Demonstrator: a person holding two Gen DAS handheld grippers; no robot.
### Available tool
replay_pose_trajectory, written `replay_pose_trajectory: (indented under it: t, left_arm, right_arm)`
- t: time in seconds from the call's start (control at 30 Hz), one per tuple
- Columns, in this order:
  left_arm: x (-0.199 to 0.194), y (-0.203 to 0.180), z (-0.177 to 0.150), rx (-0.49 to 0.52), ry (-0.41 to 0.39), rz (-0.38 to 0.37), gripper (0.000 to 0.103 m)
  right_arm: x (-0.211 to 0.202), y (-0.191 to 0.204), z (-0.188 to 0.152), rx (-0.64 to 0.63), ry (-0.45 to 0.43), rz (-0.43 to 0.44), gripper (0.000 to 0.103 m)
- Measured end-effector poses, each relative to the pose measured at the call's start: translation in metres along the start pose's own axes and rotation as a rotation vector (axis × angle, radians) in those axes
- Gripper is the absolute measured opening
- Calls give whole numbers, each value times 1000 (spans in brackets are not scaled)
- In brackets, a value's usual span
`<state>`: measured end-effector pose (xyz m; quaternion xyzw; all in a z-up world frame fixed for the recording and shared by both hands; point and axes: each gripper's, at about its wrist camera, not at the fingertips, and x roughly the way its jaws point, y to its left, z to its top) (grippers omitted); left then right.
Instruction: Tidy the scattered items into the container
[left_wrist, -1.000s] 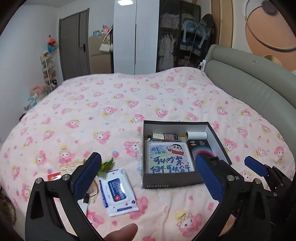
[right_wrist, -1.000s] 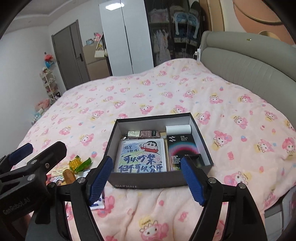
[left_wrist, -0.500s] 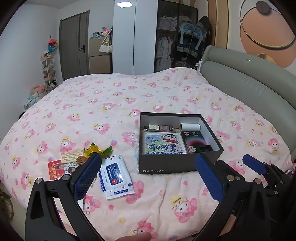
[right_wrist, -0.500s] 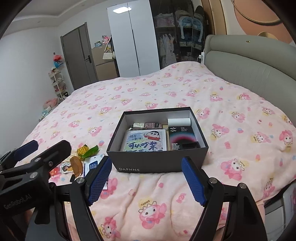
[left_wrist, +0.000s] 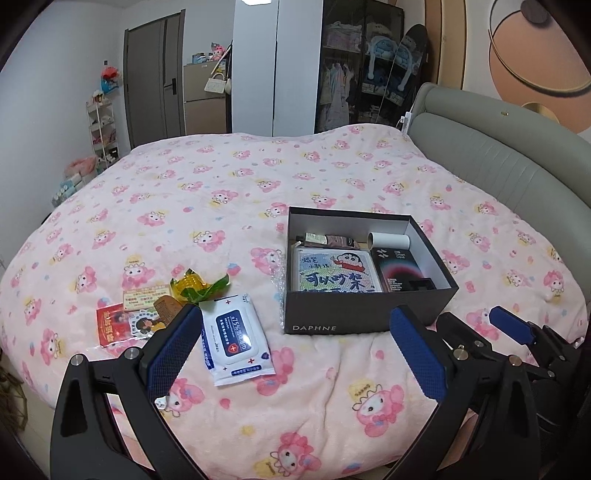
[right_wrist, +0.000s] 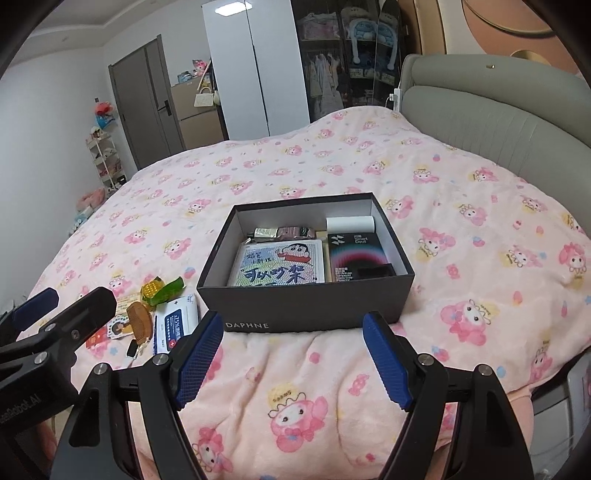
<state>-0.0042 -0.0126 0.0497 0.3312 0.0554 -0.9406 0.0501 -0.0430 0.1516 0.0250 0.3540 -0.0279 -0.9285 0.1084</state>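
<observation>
On the pink cartoon-print bed (left_wrist: 229, 192), a dark open-topped box (left_wrist: 354, 314) marked DAPHNE sits toward the grey headboard (left_wrist: 491, 162) side. Inside it lie a cartoon-picture pad (left_wrist: 334, 273) at the box's 9 o'clock half, a black packet (left_wrist: 400, 271) at its 3 o'clock half, and along the 12 o'clock wall a white roll (left_wrist: 389, 240) and a small dark tube (left_wrist: 332, 240).

At 9 o'clock of the box, apart from it, the scattered things lie close together on the blanket: a white wipes pack (left_wrist: 234, 341), a yellow-and-green sweet wrapper (left_wrist: 194, 286), a brown comb (right_wrist: 140, 321), a pale printed card (left_wrist: 144, 297) and a red card (left_wrist: 110, 325).

Nearest the camera, the left gripper (left_wrist: 295, 350) hangs over the bed edge with its blue fingers (left_wrist: 173, 350) spread wide and nothing between them. The right gripper (right_wrist: 291, 363), at 3 o'clock of the left one, points at the box's near wall, its fingers (right_wrist: 386, 363) likewise apart and bare.
</observation>
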Motion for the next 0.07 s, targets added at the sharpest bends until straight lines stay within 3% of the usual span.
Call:
replay_pose_trajectory:
  t: [0.07]
  left_arm:
    - [-1, 0, 0, 5, 0, 6, 102]
  right_arm:
    - [0, 0, 0, 3, -4, 2, 76]
